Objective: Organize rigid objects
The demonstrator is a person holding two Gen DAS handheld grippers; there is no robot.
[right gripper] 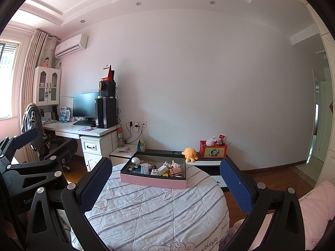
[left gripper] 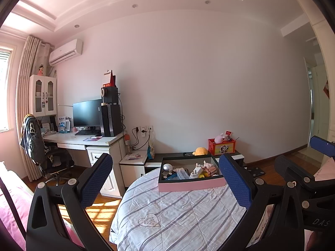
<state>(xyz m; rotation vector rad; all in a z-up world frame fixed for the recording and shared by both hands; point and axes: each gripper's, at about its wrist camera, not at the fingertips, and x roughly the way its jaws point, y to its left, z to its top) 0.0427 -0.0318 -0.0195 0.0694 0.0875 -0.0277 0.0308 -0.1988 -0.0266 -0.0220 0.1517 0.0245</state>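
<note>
Both grippers are held level and well back from the work, probably so the whole quilt is kept in sight. The left gripper is spread wide with nothing between its pads; the right gripper likewise. Ahead of both, on the quilt's far edge, a pink tray is seen, and the small rigid objects are gathered inside it, loosely heaped. Whether sorting is finished cannot be told.

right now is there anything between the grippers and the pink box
Nothing visible. Only bare striped quilt lies between the open left gripper, the open right gripper and the pink box at its far end.
</note>
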